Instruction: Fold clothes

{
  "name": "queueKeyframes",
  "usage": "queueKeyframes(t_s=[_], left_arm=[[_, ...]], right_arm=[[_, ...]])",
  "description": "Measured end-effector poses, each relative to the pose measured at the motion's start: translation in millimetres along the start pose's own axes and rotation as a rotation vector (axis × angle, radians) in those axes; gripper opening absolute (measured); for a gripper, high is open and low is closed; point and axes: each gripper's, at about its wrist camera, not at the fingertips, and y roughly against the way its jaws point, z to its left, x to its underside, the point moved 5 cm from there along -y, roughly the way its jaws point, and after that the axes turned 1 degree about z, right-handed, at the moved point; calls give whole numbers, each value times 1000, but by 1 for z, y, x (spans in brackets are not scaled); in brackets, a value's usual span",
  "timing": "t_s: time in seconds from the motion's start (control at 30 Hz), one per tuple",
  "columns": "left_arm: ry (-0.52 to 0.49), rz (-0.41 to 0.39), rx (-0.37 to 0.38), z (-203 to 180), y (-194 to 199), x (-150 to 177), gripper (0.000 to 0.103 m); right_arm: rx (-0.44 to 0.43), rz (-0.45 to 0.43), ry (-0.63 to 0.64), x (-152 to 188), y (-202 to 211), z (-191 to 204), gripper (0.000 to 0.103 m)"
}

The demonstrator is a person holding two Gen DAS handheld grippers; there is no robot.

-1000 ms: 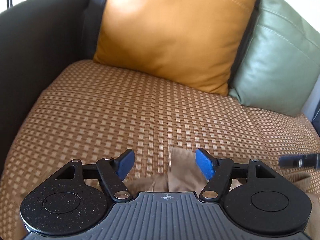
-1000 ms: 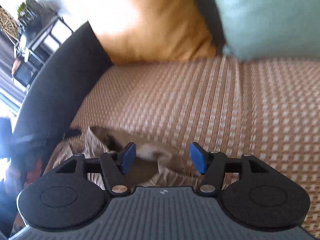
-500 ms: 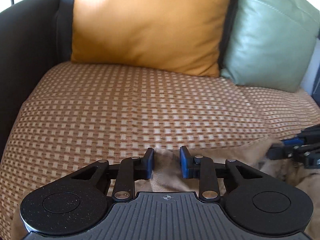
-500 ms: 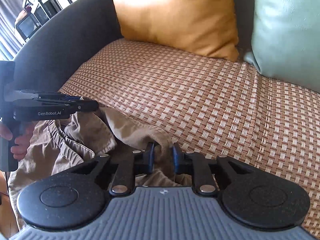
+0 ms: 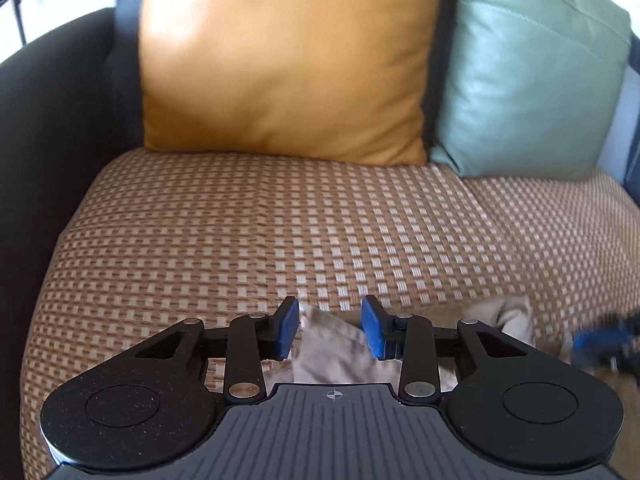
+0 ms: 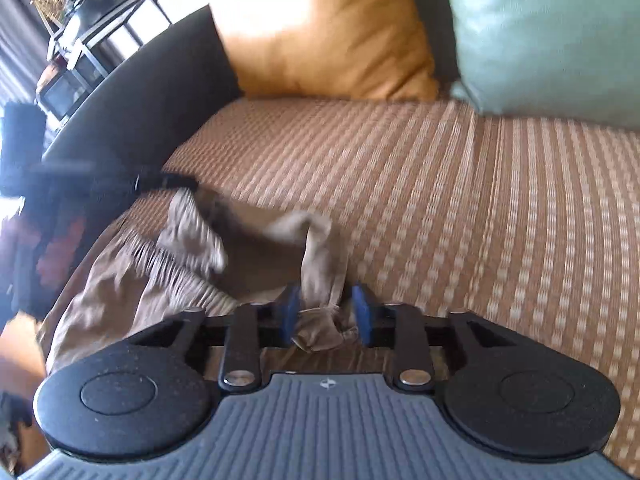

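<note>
A tan garment (image 6: 120,292) with a gathered elastic waistband lies crumpled at the front left of the woven sofa seat (image 6: 440,208). My right gripper (image 6: 325,312) is shut on a bunched fold of it, and a strip of cloth rises from the fingers. My left gripper (image 5: 330,330) is shut on another edge of the garment (image 5: 332,344). In the right wrist view the left gripper (image 6: 168,180) is blurred and holds a raised flap of cloth. The right gripper (image 5: 604,340) shows as a blur at the right edge of the left wrist view.
An orange cushion (image 5: 280,60) and a green cushion (image 5: 528,72) lean on the sofa back. A black armrest (image 5: 48,120) bounds the seat on the left. A metal shelf (image 6: 88,40) stands beyond it. A blurred hand (image 6: 52,248) holds the left tool.
Both grippers were open one second ago and shut on the garment half a second ago. Now they are pulling the cloth, and both views are blurred by movement.
</note>
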Motion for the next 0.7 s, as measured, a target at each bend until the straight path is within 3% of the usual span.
queueKeyframes(t_s=[0.1, 0.27, 0.43, 0.63, 0.7], left_arm=[[9, -8, 56, -8, 9, -6, 51], [-99, 73, 185, -69, -1, 0, 57], [-214, 164, 165, -126, -37, 10, 58], [-106, 213, 193, -116, -56, 11, 59], [-45, 217, 221, -105, -58, 11, 45]], right_arm=[[-2, 33, 7, 13, 5, 2, 28], [-12, 34, -13, 30, 0, 0, 30], [-39, 3, -50, 26, -2, -7, 30], [-101, -53, -155, 6, -11, -21, 35], [-121, -71, -189, -1, -14, -26, 35]])
